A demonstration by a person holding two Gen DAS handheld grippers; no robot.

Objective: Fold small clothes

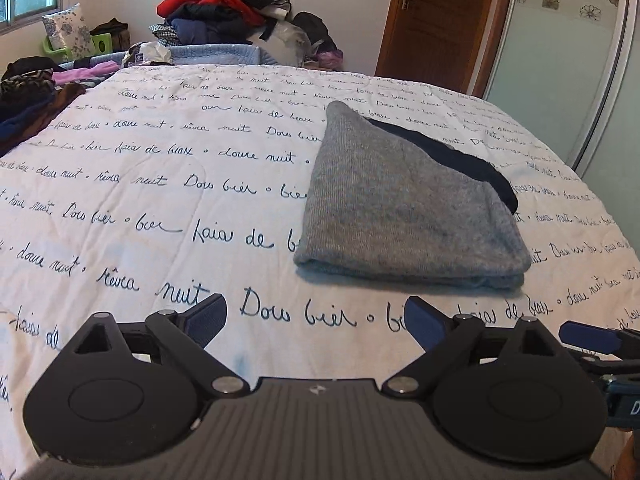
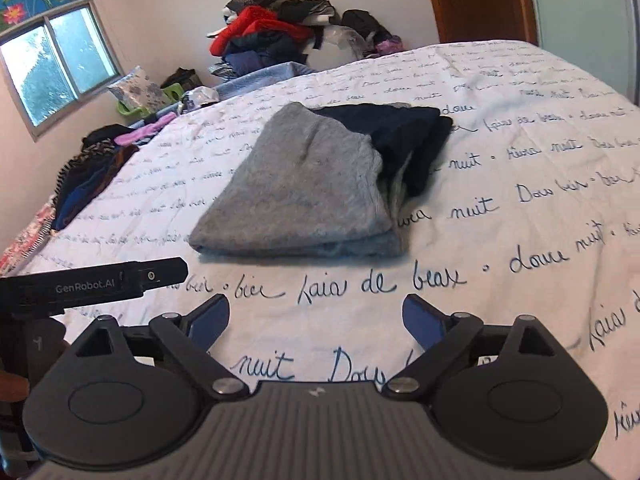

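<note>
Folded grey garment [image 1: 404, 208] on quilt [image 1: 160, 184], left tool [image 1: 316, 320] and right tool [image 2: 316, 320] gaping, empty

Soft, even daylight came from the window [image 2: 56, 68] off to the gripper's left, its panes washed out pale. The folded grey garment [image 2: 304, 192] cast only a faint shadow along its near edge on the white quilt [image 1: 160, 184]. Fisheye distortion bowed the far door [image 1: 436, 20] and the frame edges; corners darkened, and detail softened slightly throughout.
</note>
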